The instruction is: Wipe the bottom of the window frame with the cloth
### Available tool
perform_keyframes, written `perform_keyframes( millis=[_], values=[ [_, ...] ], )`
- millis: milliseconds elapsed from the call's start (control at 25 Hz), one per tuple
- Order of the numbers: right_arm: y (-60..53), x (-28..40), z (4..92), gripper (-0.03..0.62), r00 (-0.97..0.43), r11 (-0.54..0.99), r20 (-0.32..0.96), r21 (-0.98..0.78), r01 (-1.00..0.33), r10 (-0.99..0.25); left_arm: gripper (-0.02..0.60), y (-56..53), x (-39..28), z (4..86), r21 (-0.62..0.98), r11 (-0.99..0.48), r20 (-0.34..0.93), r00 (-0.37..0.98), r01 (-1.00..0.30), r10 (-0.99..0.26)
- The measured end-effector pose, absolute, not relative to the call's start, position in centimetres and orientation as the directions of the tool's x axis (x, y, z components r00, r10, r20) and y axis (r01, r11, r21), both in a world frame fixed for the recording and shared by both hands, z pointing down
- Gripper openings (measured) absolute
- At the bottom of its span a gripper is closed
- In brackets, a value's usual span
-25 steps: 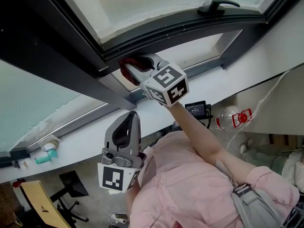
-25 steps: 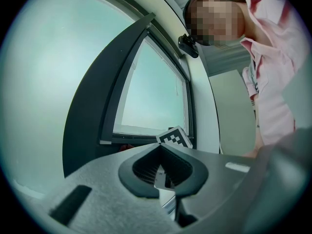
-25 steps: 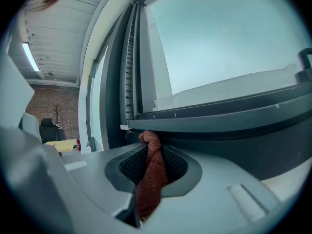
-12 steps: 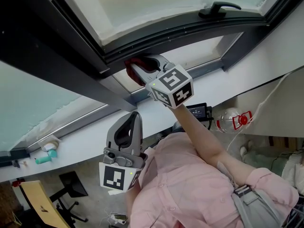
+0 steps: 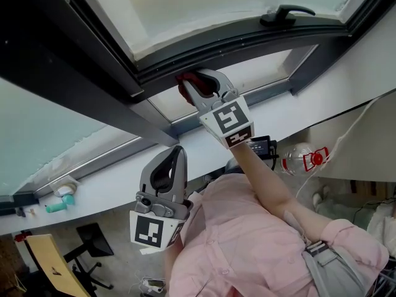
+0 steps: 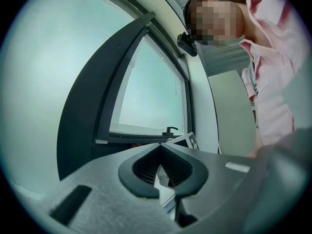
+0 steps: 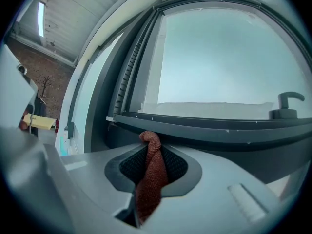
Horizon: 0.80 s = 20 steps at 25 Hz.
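Red cloth [image 7: 150, 179] is clamped in right tongs [image 7: 152, 147], tip poking past the tong ends, approx. touching window frame [image 7: 219, 130]. Prob. soft, light, limp; grip near tip. Lower down, left tongs [image 6: 159, 155] closed, empty.

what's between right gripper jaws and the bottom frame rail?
Only the rust-red cloth, pinched in the right gripper, its twisted tip reaching the dark bottom rail. Right gripper view shows it.
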State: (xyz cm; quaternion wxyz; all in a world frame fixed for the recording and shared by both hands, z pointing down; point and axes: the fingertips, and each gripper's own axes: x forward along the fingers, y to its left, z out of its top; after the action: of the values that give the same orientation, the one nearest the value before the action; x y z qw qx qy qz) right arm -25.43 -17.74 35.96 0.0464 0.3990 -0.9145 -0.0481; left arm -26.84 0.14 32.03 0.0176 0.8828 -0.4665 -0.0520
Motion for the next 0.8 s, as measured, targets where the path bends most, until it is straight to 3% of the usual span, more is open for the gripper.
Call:
perform_keyframes(
  millis=[800],
  values=[
    [-19.0,-21.5,36.0,0.067,-0.614,0.613,0.076,0.226,-0.757,-0.785,-0.002,-0.3,-25.6,32.1,0.086,-0.598,-0.084,0.592,-0.797,-0.802]
  ],
)
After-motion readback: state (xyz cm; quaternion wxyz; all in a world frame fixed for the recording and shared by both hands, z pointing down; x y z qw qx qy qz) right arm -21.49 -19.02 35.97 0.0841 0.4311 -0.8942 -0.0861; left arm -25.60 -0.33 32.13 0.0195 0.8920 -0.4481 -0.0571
